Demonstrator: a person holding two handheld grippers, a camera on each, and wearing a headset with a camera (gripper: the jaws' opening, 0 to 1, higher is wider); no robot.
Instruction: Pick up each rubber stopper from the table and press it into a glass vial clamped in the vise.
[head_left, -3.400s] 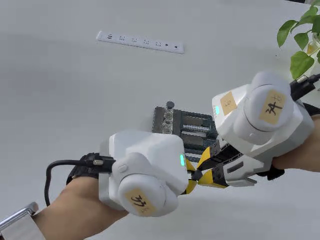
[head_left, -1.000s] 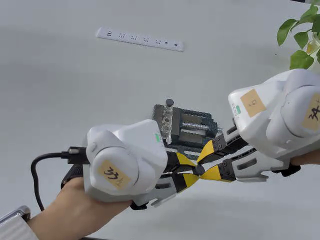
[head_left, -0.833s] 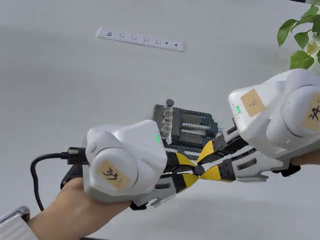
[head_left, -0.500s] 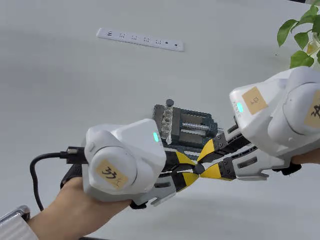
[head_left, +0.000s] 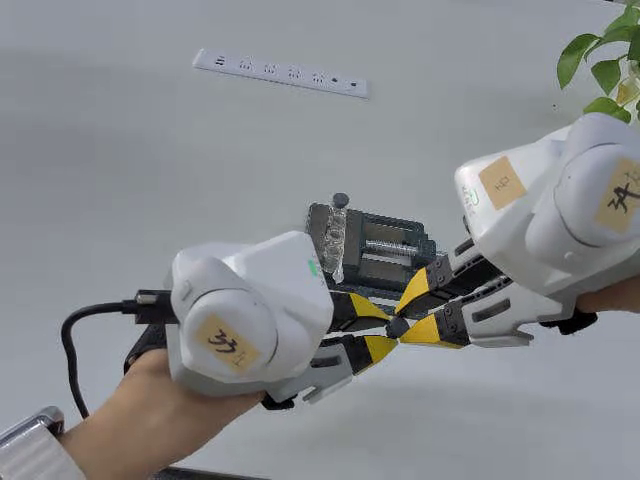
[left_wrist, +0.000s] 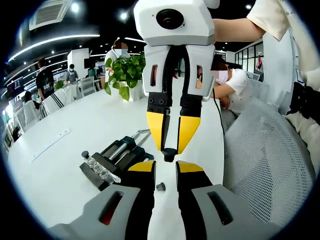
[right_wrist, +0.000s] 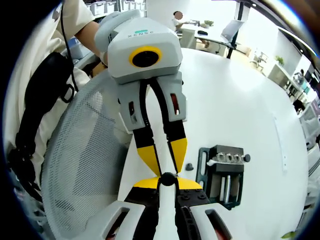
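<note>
Since 3.4 s ago the left gripper (right_wrist: 163, 171) and right gripper (left_wrist: 169, 148) are sitting with bodies drawn wider apart, jaw tips still meeting on the held stopper (left_wrist: 169, 154): mid-air hand-over.

Left gripper: jaws are narrowing to a slim gap, tips touching the held stopper; cannot tell whether they are gripping it. Beyond those tips and to their left, the vise (head_left: 372, 272) is clamping a row of vials (head_left: 333, 240), the end one wearing a seated stopper (head_left: 341, 200). A spare stopper (left_wrist: 160, 186) is lying on the table (head_left: 150, 200) just under the tips. Right gripper: tips nearly closed, pinching the held stopper. Judgement: transfer step, insertion not begun. Next move calls for one gripper releasing cleanly, then the other squaring the stopper over an open vial and pressing straight down, gently on the glass.
</note>
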